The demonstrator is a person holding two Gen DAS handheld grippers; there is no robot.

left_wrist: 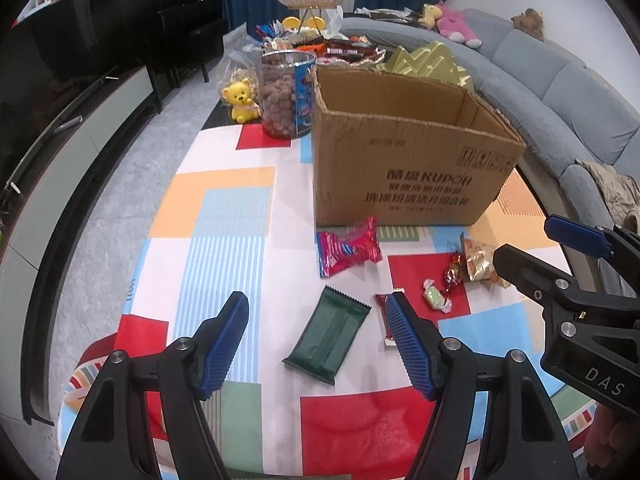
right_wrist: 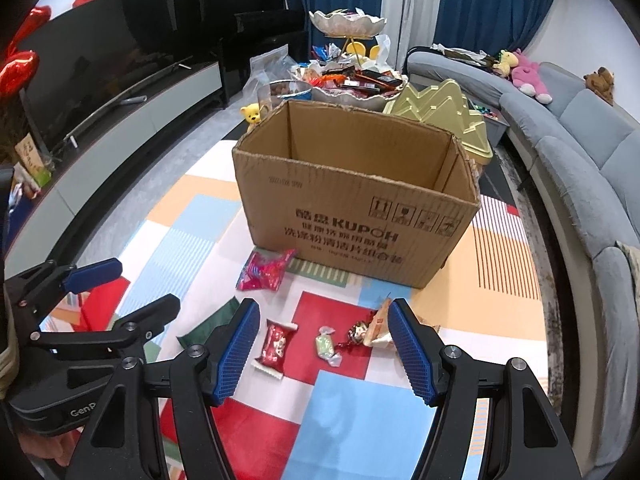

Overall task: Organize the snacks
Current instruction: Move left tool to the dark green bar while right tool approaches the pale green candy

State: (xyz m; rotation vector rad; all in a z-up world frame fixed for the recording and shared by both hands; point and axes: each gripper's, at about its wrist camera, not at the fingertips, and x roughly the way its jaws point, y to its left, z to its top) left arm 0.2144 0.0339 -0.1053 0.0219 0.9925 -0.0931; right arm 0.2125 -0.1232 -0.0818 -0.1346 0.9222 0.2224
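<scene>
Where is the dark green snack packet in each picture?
Left wrist view: the dark green packet lies low in the middle, between the left gripper fingers.
Right wrist view: only its corner shows at lower left, behind a blue finger.
Shared landmark: the cardboard box behind it.

Tablecloth (left_wrist: 224,216) multicolour blocks w/ stripes; box (left_wrist: 400,168) brown; wrapper (left_wrist: 328,334) dk green; packet (left_wrist: 348,246) pink-red.

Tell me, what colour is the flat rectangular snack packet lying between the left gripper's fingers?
Dark green, clearest in the left wrist view.
</scene>
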